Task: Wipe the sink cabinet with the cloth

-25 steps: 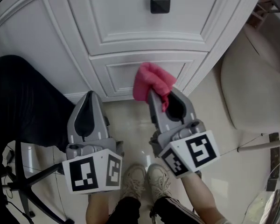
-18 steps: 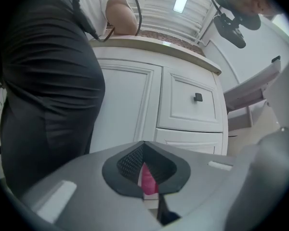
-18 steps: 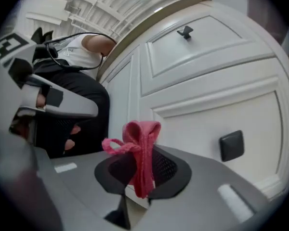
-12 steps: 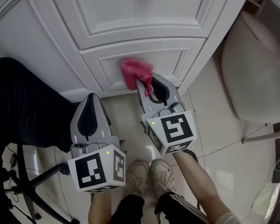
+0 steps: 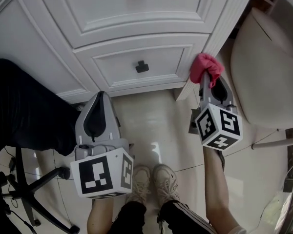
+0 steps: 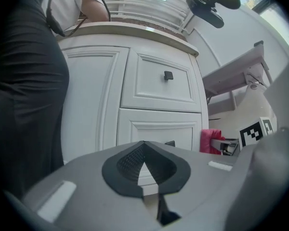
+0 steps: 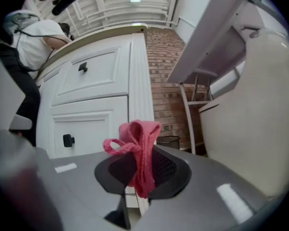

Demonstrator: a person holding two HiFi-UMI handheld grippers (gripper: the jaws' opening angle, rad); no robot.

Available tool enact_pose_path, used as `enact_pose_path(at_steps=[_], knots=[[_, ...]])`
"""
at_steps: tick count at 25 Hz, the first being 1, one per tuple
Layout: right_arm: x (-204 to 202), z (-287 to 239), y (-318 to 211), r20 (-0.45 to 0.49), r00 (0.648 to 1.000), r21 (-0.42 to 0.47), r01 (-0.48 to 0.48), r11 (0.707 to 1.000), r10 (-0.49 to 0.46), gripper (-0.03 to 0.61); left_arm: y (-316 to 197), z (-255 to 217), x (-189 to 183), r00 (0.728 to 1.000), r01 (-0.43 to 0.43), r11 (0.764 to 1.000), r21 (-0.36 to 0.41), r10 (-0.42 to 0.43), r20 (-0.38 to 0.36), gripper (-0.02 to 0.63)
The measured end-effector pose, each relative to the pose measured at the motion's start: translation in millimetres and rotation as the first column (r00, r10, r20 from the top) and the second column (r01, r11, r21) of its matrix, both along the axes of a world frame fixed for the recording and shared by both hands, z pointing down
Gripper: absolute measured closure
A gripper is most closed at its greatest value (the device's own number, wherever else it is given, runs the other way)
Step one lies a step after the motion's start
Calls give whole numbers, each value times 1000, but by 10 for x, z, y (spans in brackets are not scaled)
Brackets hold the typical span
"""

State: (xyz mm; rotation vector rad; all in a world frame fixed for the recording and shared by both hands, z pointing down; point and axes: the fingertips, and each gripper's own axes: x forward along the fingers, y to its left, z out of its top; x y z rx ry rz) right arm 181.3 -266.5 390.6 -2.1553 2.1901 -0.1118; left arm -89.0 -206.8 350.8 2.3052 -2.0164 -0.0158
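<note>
The left gripper (image 5: 99, 100) hangs low over the tiled floor (image 5: 156, 116), jaws closed on nothing, idle. The right gripper (image 5: 205, 82) pinches the bunched pink cloth (image 5: 205, 66) against the white panelled sink cabinet (image 5: 136, 30) at its right corner post, seemingly to wipe it. A pale rounded fixture (image 5: 268, 67) crowds that side.

The head view looks steeply down on the cabinet (image 5: 136, 28) front and the floor (image 5: 156, 116). The left hand-held gripper (image 6: 143, 153) view sits low and near, tilted up at the drawers. The right hand-held gripper (image 7: 137, 167) view, likewise low, faces the cabinet's right corner. All three share the lower drawer (image 5: 161, 65) and the cloth (image 5: 205, 65).
</note>
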Motion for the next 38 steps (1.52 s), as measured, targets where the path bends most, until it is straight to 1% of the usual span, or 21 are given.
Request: enact_pose_path(at_steps=[1, 2, 4, 5, 6, 9, 11, 12, 13, 14, 15, 16, 19, 20, 22, 23, 25, 27, 28, 35, 38], knots=[[-2, -10, 32, 25, 1000, 1, 3, 1000, -3, 523, 2, -12, -30, 1000, 10, 1000, 3, -10, -14, 600], [-95, -32, 88, 45, 999, 10, 30, 999, -31, 522, 5, -37, -76, 999, 23, 1000, 11, -22, -24, 600], [-557, -54, 248, 61, 987, 36, 150, 988, -152, 522, 16, -129, -218, 997, 56, 997, 48, -54, -50, 600], [-885, -23, 326, 64, 971, 44, 230, 972, -232, 522, 27, -187, -304, 995, 72, 995, 74, -67, -71, 600], [-1237, 44, 384, 67, 948, 44, 310, 950, -312, 522, 44, -241, -392, 992, 87, 991, 99, -77, -97, 600], [-2221, 335, 373, 61, 864, 3, 500, 866, -499, 522, 90, -314, -611, 984, 123, 983, 138, -103, -146, 600], [-2711, 463, 251, 45, 817, -20, 577, 817, -576, 522, 90, -275, -699, 981, 140, 982, 130, -119, -154, 600], [-2858, 491, 173, 42, 804, -27, 594, 804, -593, 522, 81, -245, -724, 980, 143, 982, 120, -123, -159, 600], [-2922, 498, 102, 41, 802, -33, 598, 801, -596, 522, 73, -216, -736, 979, 141, 984, 110, -122, -166, 600], [-2910, 496, 56, 35, 806, -38, 592, 805, -591, 520, 70, -197, -736, 979, 134, 986, 104, -115, -171, 600], [-2828, 503, 33, 21, 817, -42, 577, 816, -577, 518, 72, -189, -728, 980, 125, 987, 101, -106, -171, 600], [-2676, 526, 14, 12, 836, -47, 548, 835, -548, 519, 77, -189, -717, 981, 114, 988, 101, -96, -168, 600], [-1909, 576, -86, 36, 916, -51, 401, 915, -399, 518, 86, -185, -667, 983, 83, 991, 101, -65, -170, 600], [-1628, 567, -105, 25, 938, -50, 345, 937, -345, 518, 88, -174, -645, 984, 74, 992, 98, -56, -170, 600], [-1099, 552, -121, 0, 971, -49, 240, 970, -240, 518, 90, -144, -596, 987, 56, 994, 91, -41, -158, 600], [-883, 548, -124, -11, 979, -49, 202, 978, -203, 518, 86, -130, -571, 988, 49, 995, 88, -35, -152, 600], [-645, 545, -118, -71, 980, -51, 180, 982, -183, 518, 71, -112, -528, 989, 38, 996, 83, -25, -145, 600], [-575, 558, -108, -129, 974, -55, 178, 982, -184, 518, 55, -107, -499, 990, 31, 996, 82, -20, -140, 600], [-543, 570, -106, -133, 975, -57, 171, 984, -177, 518, 49, -103, -489, 990, 30, 996, 81, -18, -138, 600], [-186, 607, -98, -83, 992, -67, 86, 994, -92, 518, 17, -16, -367, 992, 8, 998, 55, -1, -124, 600], [-180, 457, 19, -12, 996, -48, 86, 995, -86, 520, -55, -100, -270, 992, -19, 998, 60, 26, -120, 600]])
